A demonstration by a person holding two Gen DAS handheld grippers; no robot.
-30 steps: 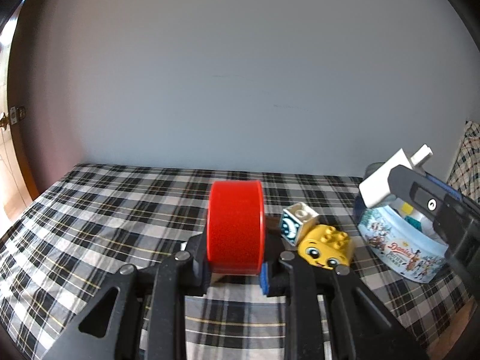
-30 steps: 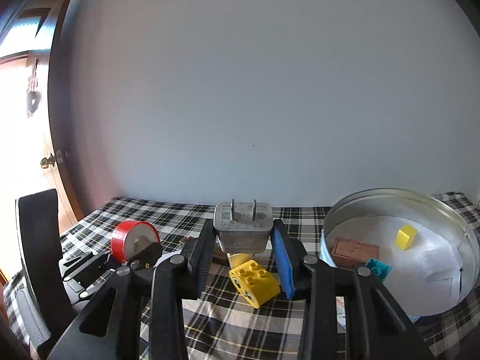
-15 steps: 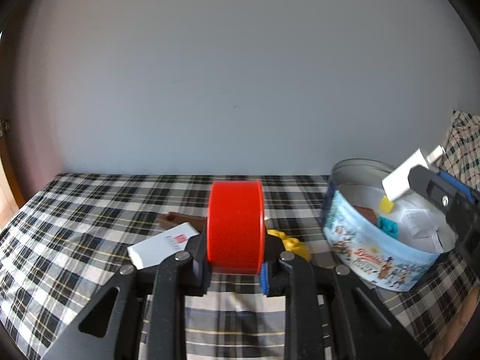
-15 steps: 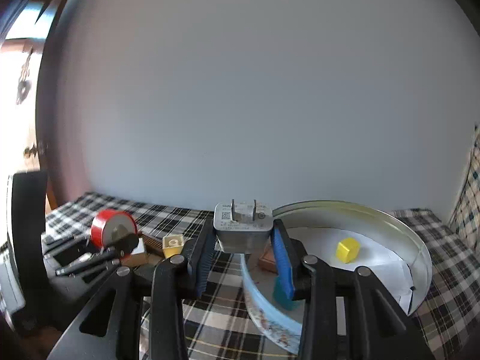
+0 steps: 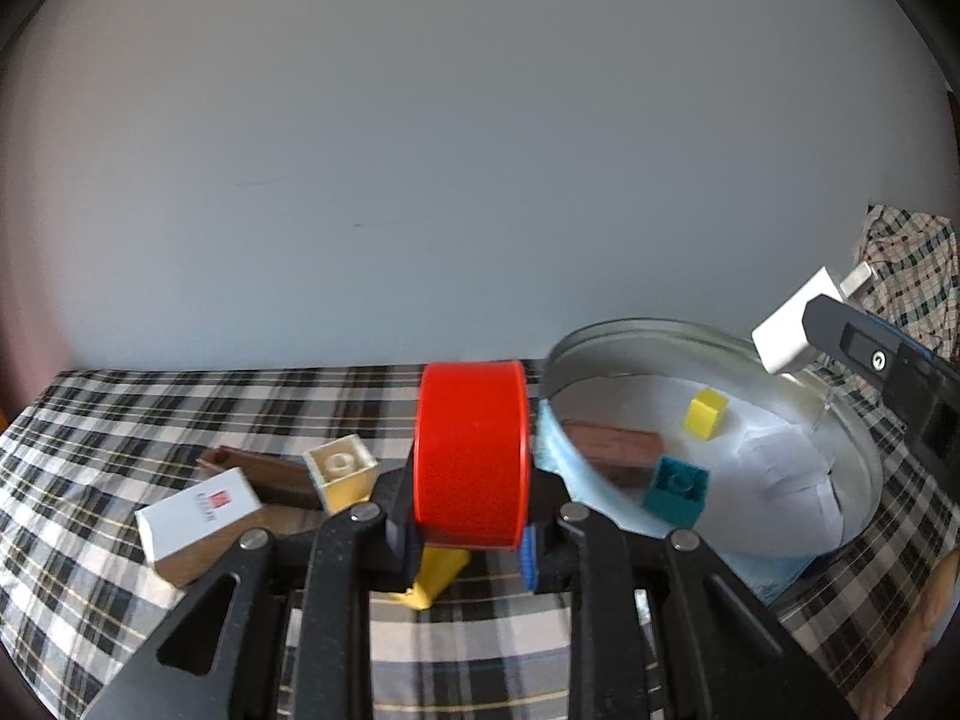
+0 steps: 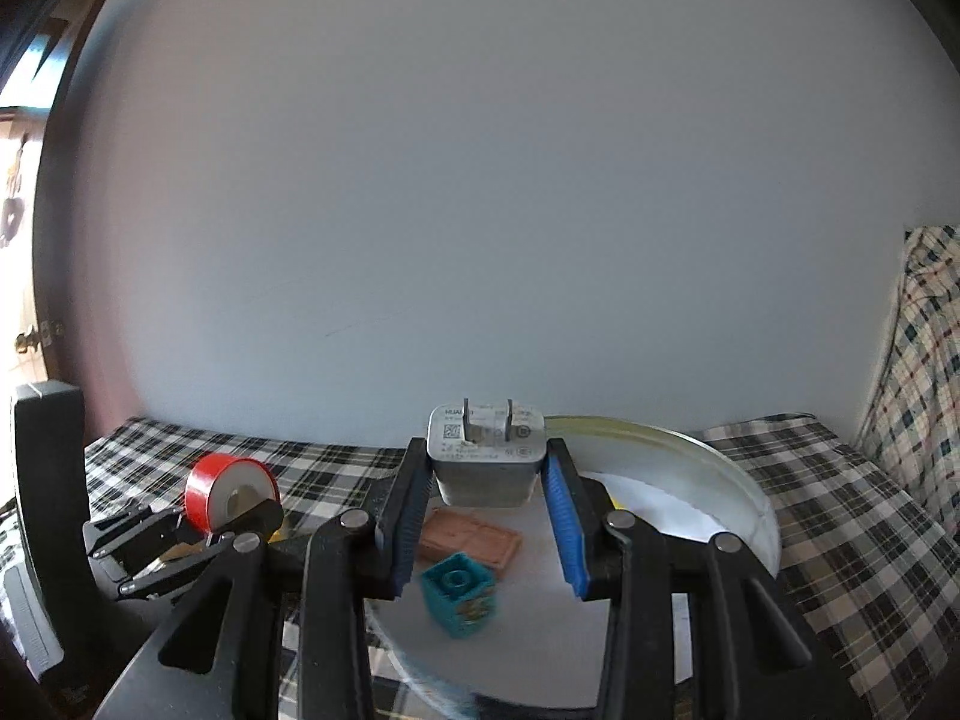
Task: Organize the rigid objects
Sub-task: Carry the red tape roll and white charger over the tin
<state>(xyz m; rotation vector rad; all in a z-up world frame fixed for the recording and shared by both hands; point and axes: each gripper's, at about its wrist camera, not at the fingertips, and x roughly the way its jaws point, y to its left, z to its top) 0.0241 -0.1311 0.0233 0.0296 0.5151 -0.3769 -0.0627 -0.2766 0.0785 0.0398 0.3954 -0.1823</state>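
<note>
My left gripper (image 5: 471,531) is shut on a red tape roll (image 5: 473,455), held just left of the round tin (image 5: 708,330). That same red tape roll (image 6: 231,491) shows at the left of the right wrist view. My right gripper (image 6: 487,519) is shut on a white plug charger (image 6: 486,461), prongs forward, over the round tin (image 6: 738,480). From the left wrist view the white plug charger (image 5: 792,324) hangs above the tin's far right rim. Inside lie a teal brick (image 6: 459,594), a brown flat piece (image 6: 471,540) and a yellow cube (image 5: 707,413).
On the plaid cloth (image 5: 120,420), left of the tin, lie a white box (image 5: 198,510), a cream brick (image 5: 341,473), a brown bar (image 5: 264,471) and a yellow piece (image 5: 435,579) under my left fingers. A plaid pillow (image 6: 924,360) stands at the right against the wall.
Both grippers have moved right with their loads. The tin has come closer in both views; the charger is now over the tin and the tape roll at its left rim.
</note>
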